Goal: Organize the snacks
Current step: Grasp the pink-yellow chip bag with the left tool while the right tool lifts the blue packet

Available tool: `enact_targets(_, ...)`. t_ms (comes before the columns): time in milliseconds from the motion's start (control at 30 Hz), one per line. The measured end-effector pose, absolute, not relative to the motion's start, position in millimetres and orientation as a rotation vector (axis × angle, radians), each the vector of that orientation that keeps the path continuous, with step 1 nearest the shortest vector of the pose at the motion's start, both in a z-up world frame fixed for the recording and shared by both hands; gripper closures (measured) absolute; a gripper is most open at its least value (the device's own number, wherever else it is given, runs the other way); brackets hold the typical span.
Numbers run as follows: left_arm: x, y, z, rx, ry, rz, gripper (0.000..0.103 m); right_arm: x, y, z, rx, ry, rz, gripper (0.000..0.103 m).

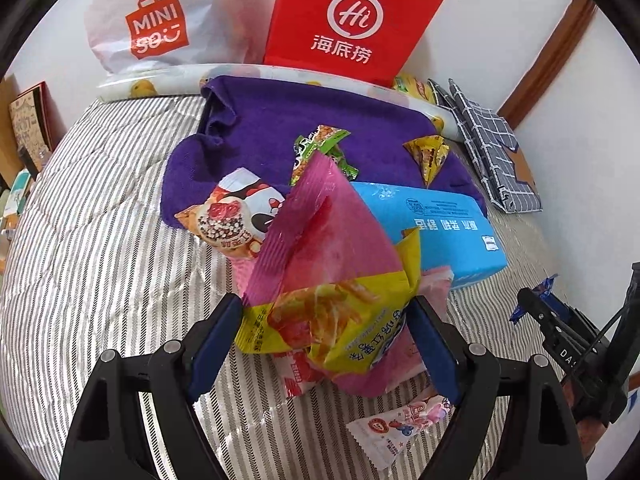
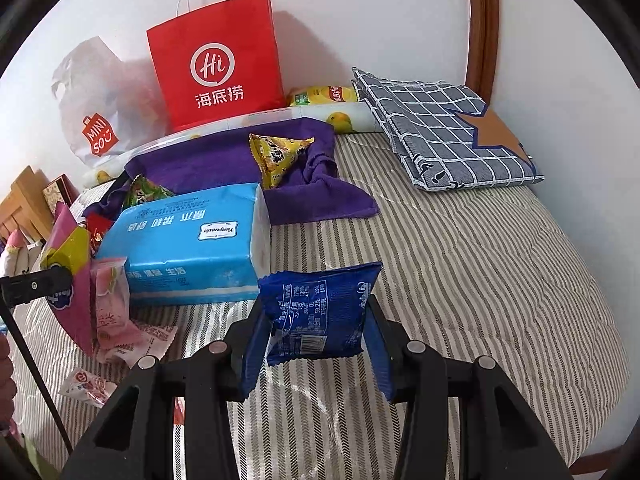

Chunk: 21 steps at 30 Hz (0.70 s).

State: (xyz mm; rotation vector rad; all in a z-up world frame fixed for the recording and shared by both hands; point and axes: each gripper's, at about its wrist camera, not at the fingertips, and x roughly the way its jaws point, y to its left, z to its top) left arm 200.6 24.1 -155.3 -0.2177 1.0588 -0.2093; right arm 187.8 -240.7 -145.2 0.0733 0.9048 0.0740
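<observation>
Here, the left gripper [image 1: 326,336] is pinching a pink-and-yellow snack bag [image 1: 332,280] between its blue pads, the jaws standing wide because the puffy bag fills the gap, and the bag is tilting up off the bed with its crimped pink end pointing toward the wall. The right gripper [image 2: 316,336] is likewise clamping a small dark blue snack packet [image 2: 320,312] by its two side edges, holding it upright and clear of the bedding, probably so each hand is carrying one item toward wherever the snacks are being gathered. Just beyond the grippers, a light blue tissue pack [image 2: 188,248] is lying flat on the bed, with small pink-and-white candy wrappers [image 2: 116,332] scattered beside it, and a round-printed snack pouch [image 1: 232,220] is resting at the edge of a purple towel [image 1: 280,120]. On that towel a green packet [image 1: 320,148] and a yellow triangular packet [image 2: 280,156] are sitting apart, seemingly waiting to be sorted. Farther back, a red paper bag [image 2: 216,64] is standing against the white wall beside a white plastic shopping bag [image 1: 160,20]; either could be serving as the destination, though that is only a guess. The surface is a bed with a grey-striped quilt [image 2: 460,280], a folded checked cloth [image 2: 440,128] is lying near the wooden bed frame [image 2: 484,20], and a yellow bottle [image 2: 324,95] is lying behind the red bag.
</observation>
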Motion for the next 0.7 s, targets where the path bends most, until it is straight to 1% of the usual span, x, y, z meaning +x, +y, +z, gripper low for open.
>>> enact_targets(700,204.9,28.4,-156.7,-0.244,1.047,-0.249,0.019,192.6,-232.9,-148.6,0.054,0.925,0.07,0.06)
